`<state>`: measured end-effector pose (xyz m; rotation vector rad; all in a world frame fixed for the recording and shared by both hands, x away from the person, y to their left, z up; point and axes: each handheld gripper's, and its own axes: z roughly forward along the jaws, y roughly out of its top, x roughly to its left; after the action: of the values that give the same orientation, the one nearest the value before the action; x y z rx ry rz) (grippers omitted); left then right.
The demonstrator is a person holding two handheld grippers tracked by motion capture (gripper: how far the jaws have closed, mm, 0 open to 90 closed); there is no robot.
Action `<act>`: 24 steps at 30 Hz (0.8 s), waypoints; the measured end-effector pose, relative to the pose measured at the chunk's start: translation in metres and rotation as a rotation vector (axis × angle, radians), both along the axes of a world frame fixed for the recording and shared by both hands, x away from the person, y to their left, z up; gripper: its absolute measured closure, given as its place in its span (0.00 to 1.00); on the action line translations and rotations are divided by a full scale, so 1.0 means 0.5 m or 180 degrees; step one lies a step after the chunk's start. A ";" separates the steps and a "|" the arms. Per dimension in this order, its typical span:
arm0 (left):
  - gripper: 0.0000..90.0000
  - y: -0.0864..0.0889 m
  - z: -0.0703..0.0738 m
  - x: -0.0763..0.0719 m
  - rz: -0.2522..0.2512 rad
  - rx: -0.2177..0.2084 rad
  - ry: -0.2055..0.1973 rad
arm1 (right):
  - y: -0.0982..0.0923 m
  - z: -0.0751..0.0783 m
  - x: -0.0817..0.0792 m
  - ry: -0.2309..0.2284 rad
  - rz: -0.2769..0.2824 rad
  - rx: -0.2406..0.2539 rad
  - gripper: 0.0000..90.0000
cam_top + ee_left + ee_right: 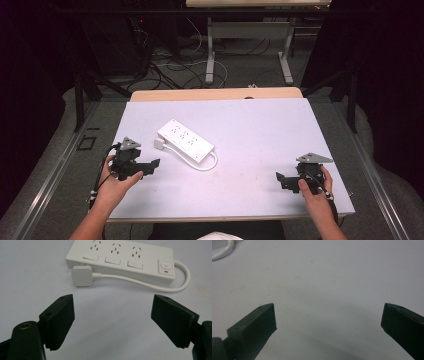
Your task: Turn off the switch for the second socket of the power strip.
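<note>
The table [260, 130] carries the power strip [186, 140] left of centre, its plug [82, 276] beside it, faced by the left gripper [112, 322], jaws wide and empty for approach, while the right gripper [328, 327] rests wide and empty, well apart.

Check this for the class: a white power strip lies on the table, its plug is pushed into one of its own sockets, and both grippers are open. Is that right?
One thing is wrong: the plug is not in a socket. The left gripper view shows it lying on the table beside the power strip. The left gripper and right gripper are indeed open.
</note>
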<state>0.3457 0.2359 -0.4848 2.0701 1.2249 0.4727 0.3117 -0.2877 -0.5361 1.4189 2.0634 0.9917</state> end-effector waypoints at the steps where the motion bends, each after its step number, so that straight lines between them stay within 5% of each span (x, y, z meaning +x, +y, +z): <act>1: 0.21 0.001 0.003 0.003 -0.0020 0.0014 0.0002 | 0.000 0.000 0.000 0.0001 0.0001 0.0000 0.00; 5: 0.22 -0.001 0.014 0.013 -0.0009 0.0007 0.0032 | 0.000 -0.001 0.000 0.0012 0.0007 -0.0005 0.00; 14: 0.22 -0.009 0.035 0.036 -0.0035 0.0250 0.0000 | 0.002 -0.003 0.001 0.0023 0.0002 0.0008 0.00; 24: 0.24 -0.023 0.060 0.060 -0.0086 0.0259 0.0030 | 0.004 -0.004 0.002 0.0041 -0.0005 -0.0001 0.00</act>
<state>0.3756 0.2244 -0.4546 2.1568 1.1997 0.5085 0.3125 -0.2860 -0.5381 1.4304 2.0711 0.9842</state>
